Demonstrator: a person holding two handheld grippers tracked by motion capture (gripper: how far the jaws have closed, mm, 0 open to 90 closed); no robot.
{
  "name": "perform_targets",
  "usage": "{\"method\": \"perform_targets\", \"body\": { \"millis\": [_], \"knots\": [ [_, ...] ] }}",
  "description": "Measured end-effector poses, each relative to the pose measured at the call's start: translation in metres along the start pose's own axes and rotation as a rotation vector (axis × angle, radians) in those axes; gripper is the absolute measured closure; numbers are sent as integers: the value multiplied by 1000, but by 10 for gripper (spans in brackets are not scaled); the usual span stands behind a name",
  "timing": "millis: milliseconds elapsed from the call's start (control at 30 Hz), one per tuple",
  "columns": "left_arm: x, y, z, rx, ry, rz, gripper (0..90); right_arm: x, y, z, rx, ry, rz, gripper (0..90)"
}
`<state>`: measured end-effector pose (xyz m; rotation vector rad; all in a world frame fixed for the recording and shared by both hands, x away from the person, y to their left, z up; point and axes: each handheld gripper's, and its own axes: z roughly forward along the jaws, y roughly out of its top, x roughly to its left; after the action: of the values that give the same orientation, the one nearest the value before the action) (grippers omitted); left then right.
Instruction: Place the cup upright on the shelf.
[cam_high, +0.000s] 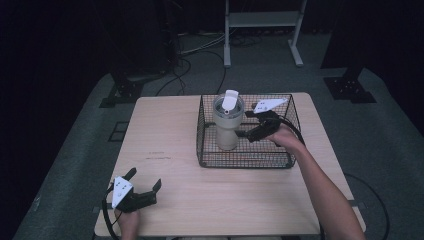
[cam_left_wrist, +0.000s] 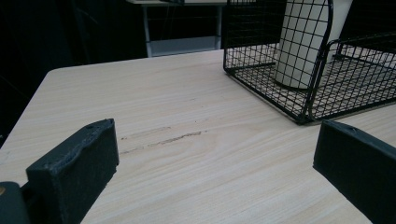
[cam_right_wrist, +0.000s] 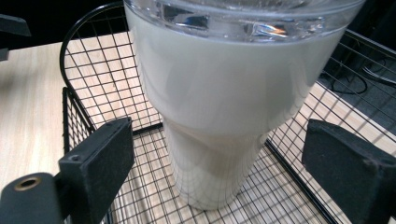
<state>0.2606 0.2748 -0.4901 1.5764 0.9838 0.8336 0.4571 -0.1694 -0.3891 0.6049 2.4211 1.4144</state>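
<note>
Tumbler (cam_right_wrist: 219, 107) between right tongs (cam_right_wrist: 219, 163)

White tumbler (cam_high: 227, 122) upright in wire basket (cam_high: 210, 161), right gripper (cam_high: 250, 131) just beside it

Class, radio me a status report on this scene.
Right hand-held gripper open, straddling tumbler. Tumbler upright in wire basket. Left hand-held gripper open, idle. Basket wall close by.

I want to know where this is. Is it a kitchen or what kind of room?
Probably not a kitchen: it looks like a dark recording studio or lab. Black curtains hang around, cables trail over the grey floor, and a lone wooden table holds a wire basket.
</note>
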Motion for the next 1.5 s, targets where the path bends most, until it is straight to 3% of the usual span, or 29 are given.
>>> {"method": "perform_targets", "body": {
  "millis": [133,367,1033,1500],
  "knots": [
    [0,0,0,1,0,3,0,1,1,-9,11,-12,6,89],
    [0,0,0,2,1,3,0,4,8,-28,-19,-25,16,89],
    [0,0,0,2,5,7,0,24,17,-67,-47,-22,-35,89],
    [-1,0,1,0,7,6,0,36,9,-85,-49,-7,-42,90]
  ]
}}
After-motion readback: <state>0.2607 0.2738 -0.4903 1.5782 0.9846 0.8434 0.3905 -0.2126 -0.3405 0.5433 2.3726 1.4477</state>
